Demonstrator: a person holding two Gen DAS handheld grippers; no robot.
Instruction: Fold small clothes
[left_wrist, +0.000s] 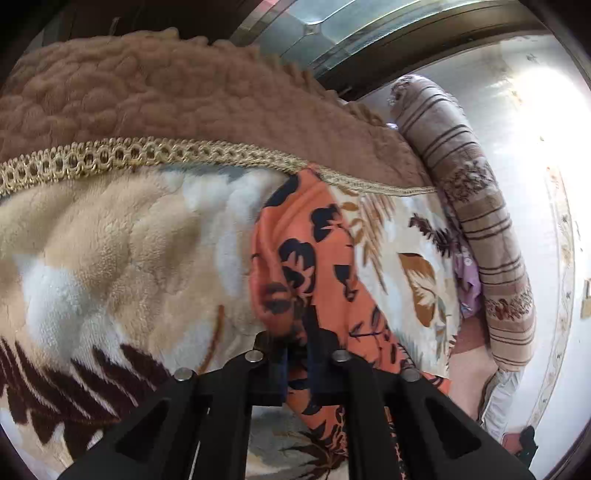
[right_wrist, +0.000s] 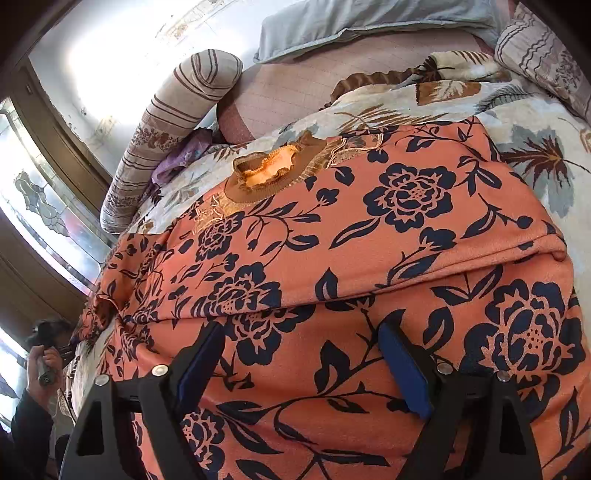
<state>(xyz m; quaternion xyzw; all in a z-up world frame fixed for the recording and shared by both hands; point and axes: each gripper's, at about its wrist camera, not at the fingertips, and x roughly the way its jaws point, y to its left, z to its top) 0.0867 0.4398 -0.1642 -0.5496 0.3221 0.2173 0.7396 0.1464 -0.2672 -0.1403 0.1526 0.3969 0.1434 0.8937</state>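
Observation:
An orange top with dark blue flowers (right_wrist: 369, 236) lies spread on the bed, its frilled collar (right_wrist: 266, 170) pointing away and one layer folded across the middle. My right gripper (right_wrist: 303, 369) stands open just over the near part of the cloth, blue pads (right_wrist: 406, 369) apart with only flat fabric between them. In the left wrist view my left gripper (left_wrist: 299, 358) is shut on a narrow bunched strip of the same orange top (left_wrist: 306, 251), which runs away from the jaws across the fleece. A hand (right_wrist: 42, 365) holds that gripper at the far left edge of the top.
The top rests on a cream fleece blanket with a leaf pattern (left_wrist: 110, 240). A brown quilted cover with gold trim (left_wrist: 184, 99) lies beyond it. A striped bolster (right_wrist: 173, 133), a purple cloth (right_wrist: 184, 155) and a grey-blue pillow (right_wrist: 369, 26) sit by the wall.

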